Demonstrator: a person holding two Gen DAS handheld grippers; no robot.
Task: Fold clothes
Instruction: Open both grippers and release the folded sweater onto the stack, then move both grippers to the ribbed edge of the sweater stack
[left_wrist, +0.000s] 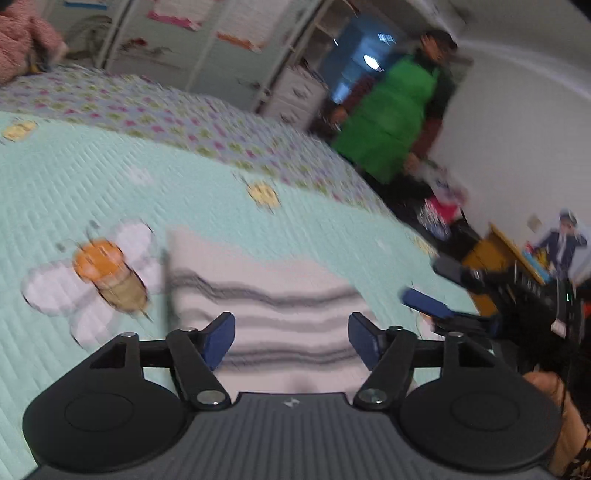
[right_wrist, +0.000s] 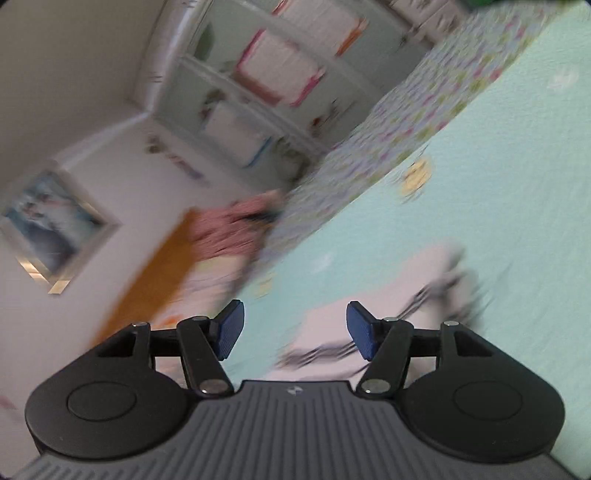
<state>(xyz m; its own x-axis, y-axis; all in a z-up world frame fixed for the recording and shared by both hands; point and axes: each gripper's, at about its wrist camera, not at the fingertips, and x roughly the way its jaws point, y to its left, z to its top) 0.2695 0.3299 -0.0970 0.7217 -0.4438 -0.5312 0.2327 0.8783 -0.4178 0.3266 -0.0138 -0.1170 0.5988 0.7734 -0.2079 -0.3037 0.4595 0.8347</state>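
I see my left gripper (left_wrist: 291, 341) with its blue pads spread wide and nothing pinched between them. Just beyond them lies the folded pale-pink garment with grey stripes (left_wrist: 273, 291), flat on the mint quilted bedspread (left_wrist: 110, 177), beside a printed bee with an orange head (left_wrist: 107, 273). My right gripper (right_wrist: 295, 334) also has its fingers spread apart and empty; through its tilted, blurred view the same striped garment (right_wrist: 369, 302) lies ahead and to the right on the bedspread (right_wrist: 498, 184). In the left wrist view the right gripper (left_wrist: 428, 302) hovers off the garment's right edge. A person in a green apron (left_wrist: 391, 114) stands past the bed. A pink fluffy item (right_wrist: 229, 229) sits at the far bedside.
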